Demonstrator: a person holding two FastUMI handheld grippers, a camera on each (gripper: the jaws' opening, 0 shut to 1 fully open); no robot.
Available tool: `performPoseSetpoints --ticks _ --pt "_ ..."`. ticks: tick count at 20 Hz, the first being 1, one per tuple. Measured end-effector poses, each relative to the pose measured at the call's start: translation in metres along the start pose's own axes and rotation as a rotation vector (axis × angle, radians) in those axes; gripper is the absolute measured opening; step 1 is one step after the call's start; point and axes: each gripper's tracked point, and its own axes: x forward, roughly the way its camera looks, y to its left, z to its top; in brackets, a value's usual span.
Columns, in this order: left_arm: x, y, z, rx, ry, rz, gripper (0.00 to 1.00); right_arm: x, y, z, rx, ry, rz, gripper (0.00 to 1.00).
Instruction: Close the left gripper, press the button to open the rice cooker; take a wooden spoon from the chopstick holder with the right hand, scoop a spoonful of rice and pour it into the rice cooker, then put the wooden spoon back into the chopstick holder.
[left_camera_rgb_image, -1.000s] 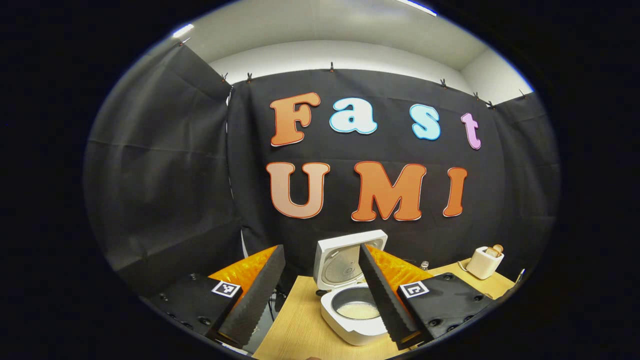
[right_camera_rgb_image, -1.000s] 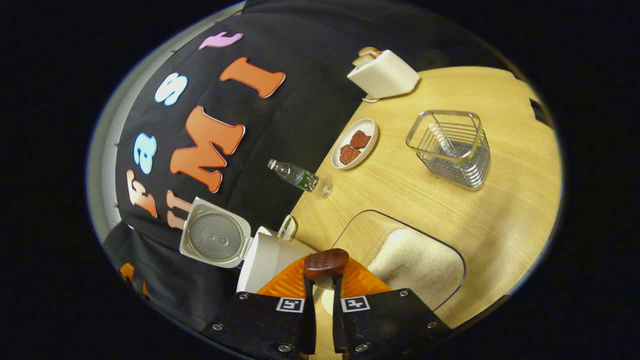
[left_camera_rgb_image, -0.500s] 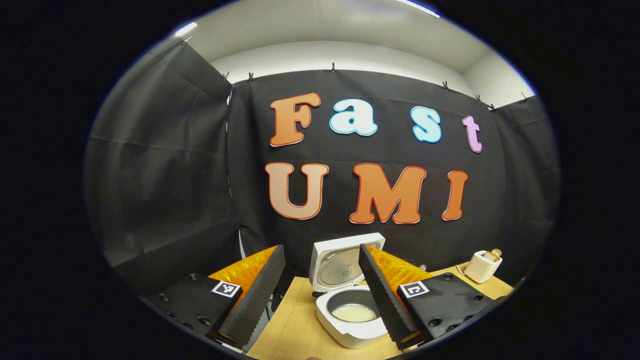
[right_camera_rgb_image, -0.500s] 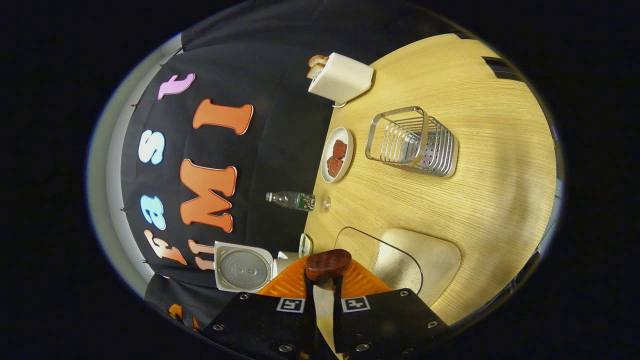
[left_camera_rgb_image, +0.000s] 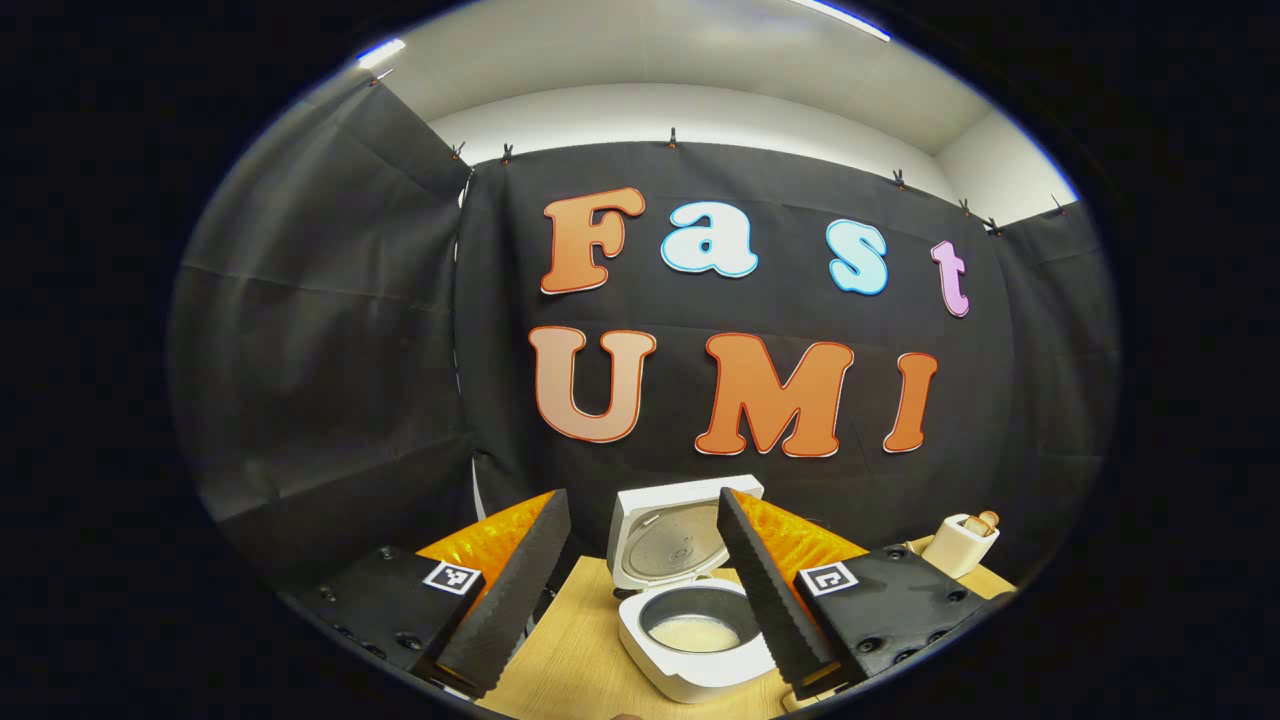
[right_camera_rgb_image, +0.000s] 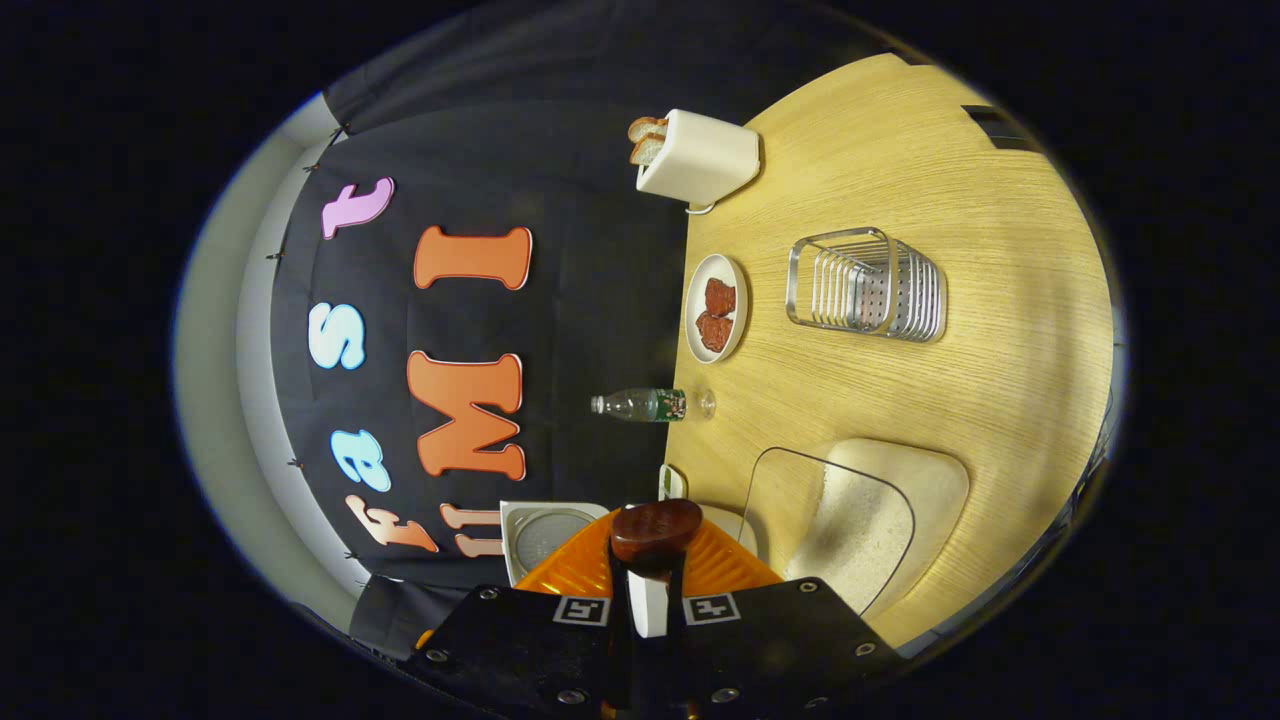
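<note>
Our right gripper (right_camera_rgb_image: 648, 590) is clamped on the wooden spoon (right_camera_rgb_image: 655, 530), rolled sideways; our left gripper (left_camera_rgb_image: 640, 590) hangs wide apart. We judge the spoon could snag the chopstick holder (right_camera_rgb_image: 865, 284), which lies far off on the worktop (right_camera_rgb_image: 900, 400). The rice cooker (left_camera_rgb_image: 690, 645) stands open, rice inside; the tray (right_camera_rgb_image: 860, 520) holds more rice

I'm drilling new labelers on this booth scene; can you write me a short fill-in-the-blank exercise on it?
1. The rice cooker's lid stands ____.
2. The right gripper is shut on the wooden ____.
3. The toaster holds slices of ____.
4. The left gripper is ____.

Missing words: open; spoon; bread; open
</note>
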Motion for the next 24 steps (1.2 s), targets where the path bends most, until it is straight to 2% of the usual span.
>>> performPoseSetpoints --ticks 6,10,18,24 --pt "-0.001 0.006 0.002 -0.004 -0.001 0.030 1.00 0.008 0.053 0.000 0.013 0.019 0.045 0.12" --pt "-0.004 0.008 0.011 -0.005 -0.014 0.040 1.00 0.024 0.099 -0.004 -0.007 0.057 0.109 0.12" --pt "-0.012 0.034 0.028 0.007 -0.036 0.085 1.00 0.081 0.171 -0.030 -0.042 0.134 0.175 0.12" --pt "-0.020 0.062 0.034 0.012 -0.045 0.128 1.00 0.125 0.221 -0.055 -0.120 0.165 0.204 0.12"
